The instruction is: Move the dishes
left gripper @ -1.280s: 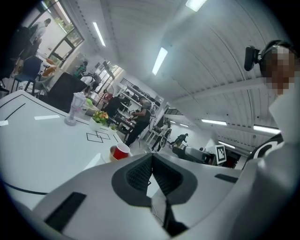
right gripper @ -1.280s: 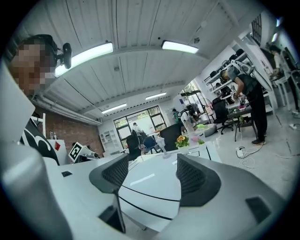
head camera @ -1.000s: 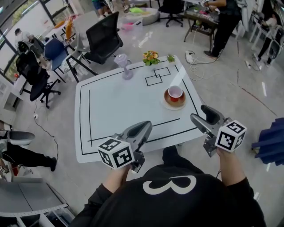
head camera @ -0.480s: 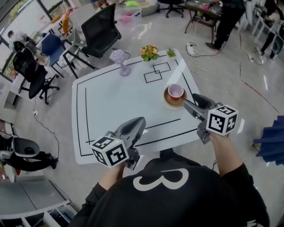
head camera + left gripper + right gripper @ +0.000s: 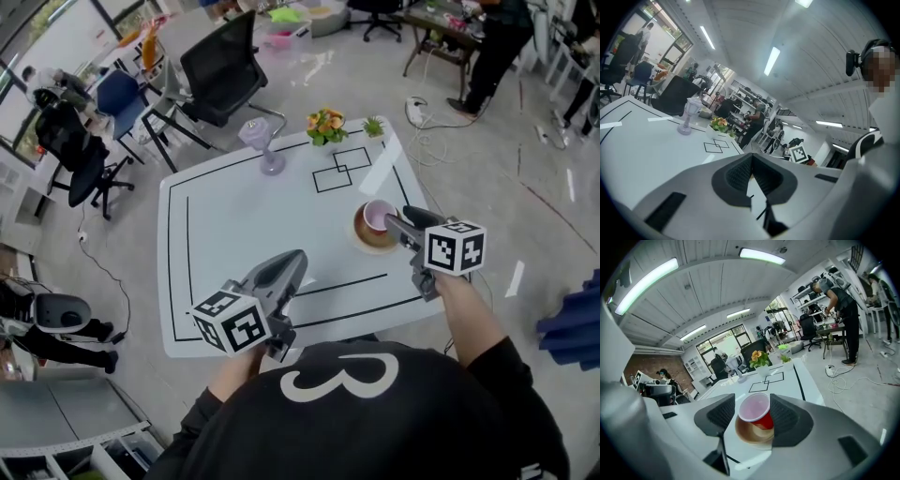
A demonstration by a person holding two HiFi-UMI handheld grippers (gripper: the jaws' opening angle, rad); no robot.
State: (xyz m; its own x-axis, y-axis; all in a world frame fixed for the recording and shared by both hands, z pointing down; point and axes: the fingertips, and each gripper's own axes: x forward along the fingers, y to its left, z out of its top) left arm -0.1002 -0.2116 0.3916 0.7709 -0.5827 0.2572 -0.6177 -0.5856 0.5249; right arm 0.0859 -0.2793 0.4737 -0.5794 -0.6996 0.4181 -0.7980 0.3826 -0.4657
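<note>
White table (image 5: 234, 225) with black lines carries the dishes at its right edge. My left gripper (image 5: 292, 267) hangs over the near edge, jaws together on nothing. My right gripper (image 5: 401, 223) is on the approach, jaws half wide and just now closing. The brown saucer (image 5: 752, 436) and its red cup (image 5: 755, 409) sit framed between them, pads not pressing. Next, I judge, 1 steady pinch on the cup. Only the right gripper view shows that gap; the head view blurs it.
</note>
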